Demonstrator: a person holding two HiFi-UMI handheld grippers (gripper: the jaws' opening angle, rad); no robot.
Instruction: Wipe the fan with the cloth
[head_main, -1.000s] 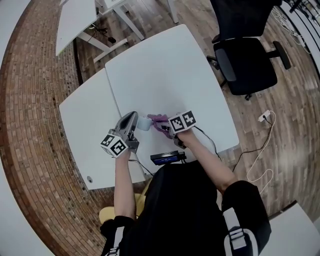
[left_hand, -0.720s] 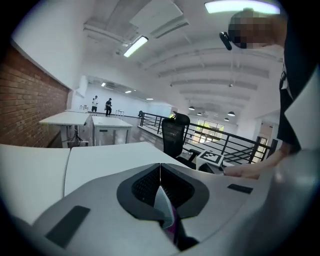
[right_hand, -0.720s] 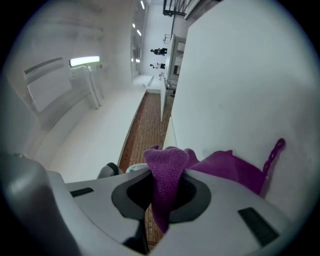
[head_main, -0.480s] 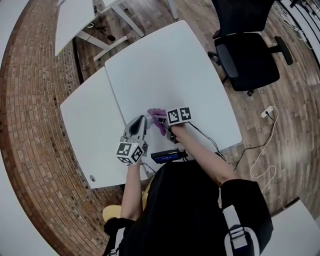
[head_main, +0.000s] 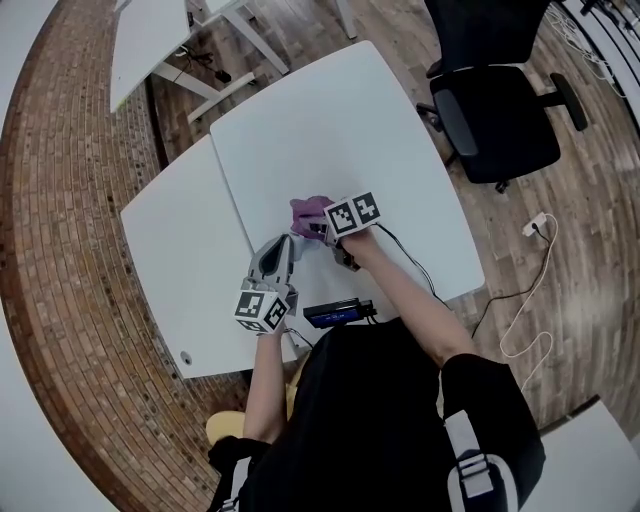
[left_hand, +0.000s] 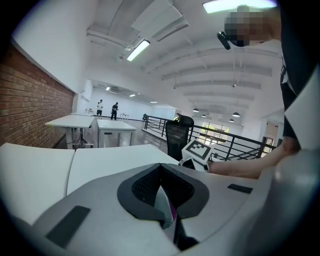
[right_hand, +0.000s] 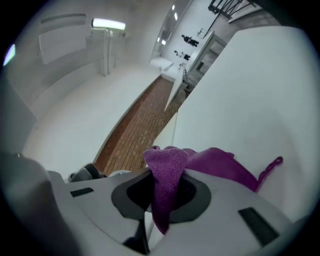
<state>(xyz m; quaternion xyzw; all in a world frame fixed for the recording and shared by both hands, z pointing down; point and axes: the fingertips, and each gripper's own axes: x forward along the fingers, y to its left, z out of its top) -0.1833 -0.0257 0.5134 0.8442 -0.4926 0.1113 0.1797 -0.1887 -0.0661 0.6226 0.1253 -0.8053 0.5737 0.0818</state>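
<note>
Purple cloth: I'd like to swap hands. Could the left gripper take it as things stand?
Probably not. The left gripper is shut on a thin white piece, and the purple cloth is clamped in the right gripper, though the two grippers sit close together.

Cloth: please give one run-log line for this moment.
right tool: shut on purple cloth | left tool: shut | both over white table

Table (head_main: 330, 130) far half bare; dark device (head_main: 338, 314), maybe controller, crowds near edge beside left gripper (head_main: 289, 244).
</note>
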